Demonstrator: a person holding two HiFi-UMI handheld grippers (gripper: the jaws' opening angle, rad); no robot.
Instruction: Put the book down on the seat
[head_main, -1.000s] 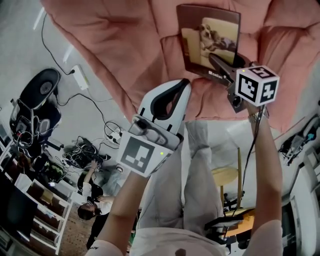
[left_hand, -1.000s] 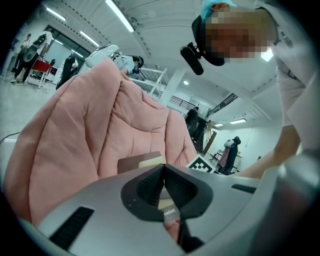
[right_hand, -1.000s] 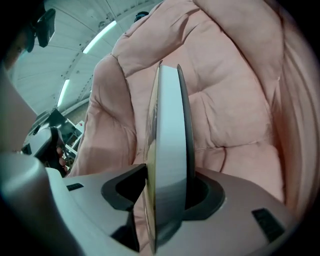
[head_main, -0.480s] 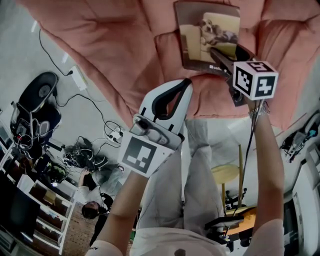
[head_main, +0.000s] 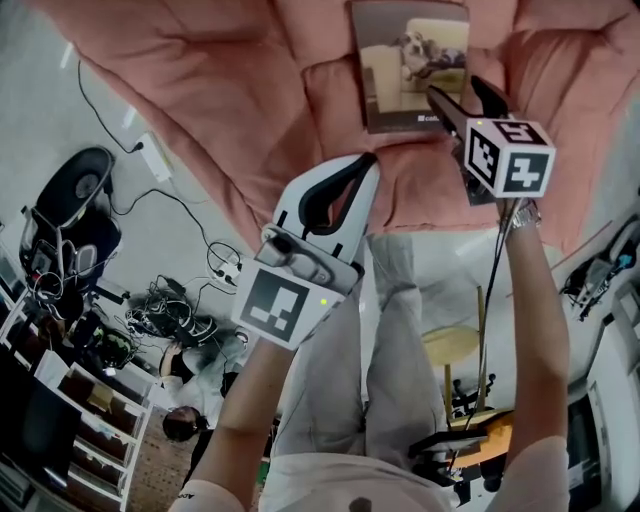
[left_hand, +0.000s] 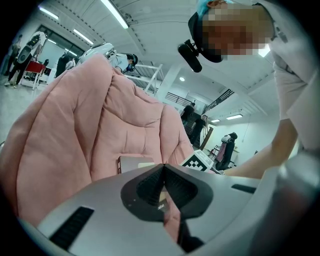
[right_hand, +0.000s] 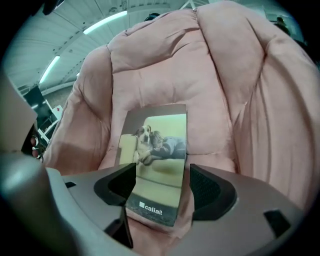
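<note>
The book (head_main: 410, 62), with a dog-on-a-sofa photo on its cover, lies on the pink cushioned seat (head_main: 220, 90). My right gripper (head_main: 462, 95) is at the book's near right corner. In the right gripper view its jaws are opening: the book (right_hand: 157, 160) stands between the right gripper (right_hand: 162, 186) pads, with gaps on both sides and no pad pressing on it. My left gripper (head_main: 352, 175) hangs shut and empty in front of the seat's front edge, its jaws meeting (left_hand: 164, 169) in the left gripper view. Beyond them, the book (left_hand: 131, 164) rests on the seat (left_hand: 60, 130).
The chair's padded back and arms (right_hand: 165, 70) rise around the book. Left of the chair, the floor holds a power strip (head_main: 158, 153), cables, a black machine (head_main: 70, 195) and shelves (head_main: 90, 420). A person (head_main: 185, 400) crouches there. A yellow stool (head_main: 455, 350) stands below right.
The right gripper's jaws have spread apart off the book, which now lies flat on the seat. The left gripper has hardly moved.
</note>
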